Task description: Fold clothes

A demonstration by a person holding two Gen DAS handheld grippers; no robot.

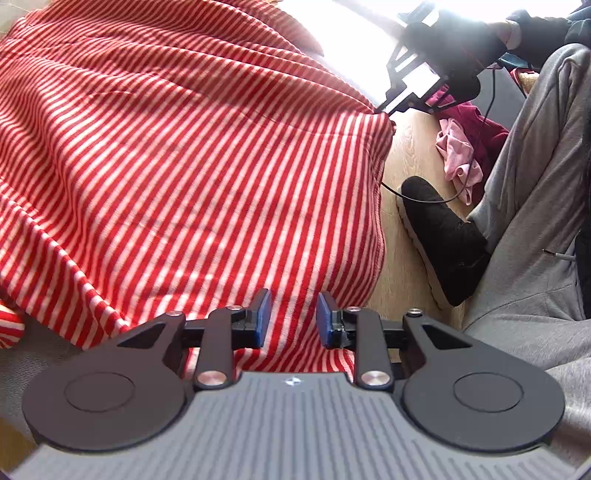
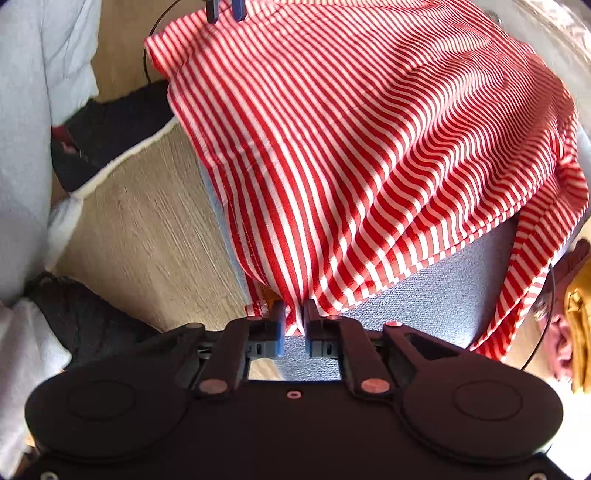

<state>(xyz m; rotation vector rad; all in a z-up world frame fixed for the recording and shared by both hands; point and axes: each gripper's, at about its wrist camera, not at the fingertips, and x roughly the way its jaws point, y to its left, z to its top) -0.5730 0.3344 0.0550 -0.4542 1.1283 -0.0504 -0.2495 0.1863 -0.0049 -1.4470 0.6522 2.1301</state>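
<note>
A red-and-white striped garment lies spread over a grey cushioned surface, with its near edge hanging toward the floor. My left gripper is open just above the garment's edge, blue pads apart with nothing between them. The same gripper shows at the top of the right wrist view, over the garment's far corner. My right gripper is shut on a corner of the striped garment, the cloth pinched between its pads. In the left wrist view the right gripper holds that corner slightly raised.
A person in grey trousers stands close by in black slippers on a wooden floor. Pink and maroon clothes are piled on the floor. Yellow and pink clothes lie to the right. A black cable trails down.
</note>
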